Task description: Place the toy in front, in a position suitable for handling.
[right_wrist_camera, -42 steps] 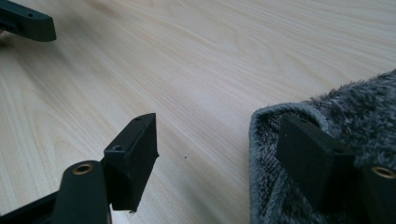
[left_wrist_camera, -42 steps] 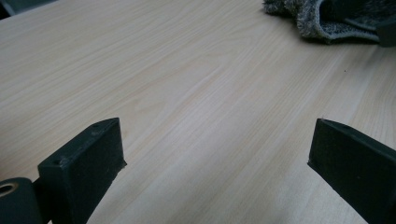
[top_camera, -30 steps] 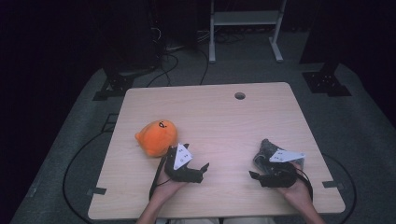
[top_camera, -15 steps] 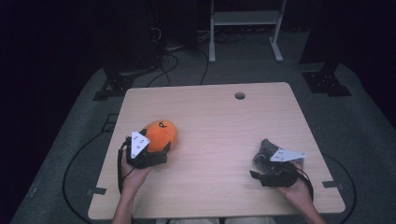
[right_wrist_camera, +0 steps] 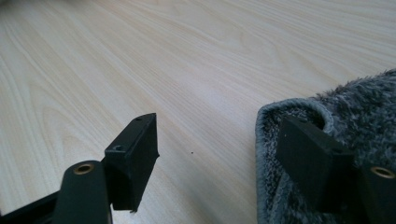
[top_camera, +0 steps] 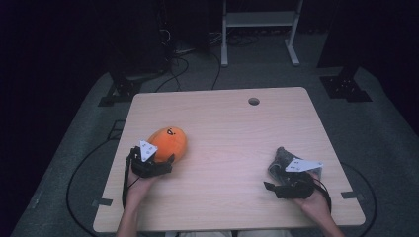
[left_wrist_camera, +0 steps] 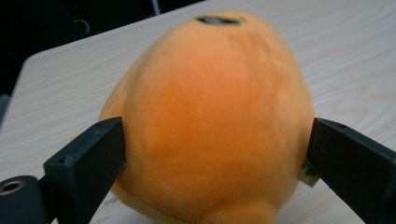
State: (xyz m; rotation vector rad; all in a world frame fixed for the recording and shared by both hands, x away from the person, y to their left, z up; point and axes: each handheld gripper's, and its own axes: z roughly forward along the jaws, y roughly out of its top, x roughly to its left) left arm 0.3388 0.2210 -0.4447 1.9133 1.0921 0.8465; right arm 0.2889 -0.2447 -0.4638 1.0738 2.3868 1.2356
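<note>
Pale wood-grain laminate covers the table [top_camera: 227,123], ringed by a dark room with grey floor and cables.

Left gripper [top_camera: 157,159] sits at the near-left part of the table with its jaws spread wide on either side of the orange plush toy [left_wrist_camera: 210,116]. In the left gripper view the toy bulges between the two black jaws; the left jaw looks to be touching the fabric and the right one sits at its flank, but the plush does not appear squeezed, so the grip reads as released and about to close. To do this step well, the jaws should close slowly across the widest part of the body, low enough that the rounded shape cannot squirt upward, and firmly enough to compress the stuffing before any lift.

The toy is egg-shaped, short-piled and soft, with a dark stitched mark near its far top; it will yield and slip rather than resist.

Farther out, the right gripper [right_wrist_camera: 215,149] rests near the right edge, jaws apart and holding nothing. One jaw lies against the grey fuzzy cloth [right_wrist_camera: 336,130], a shaggy, limp piece with a rolled hem, while the other stands over bare wood.
</note>
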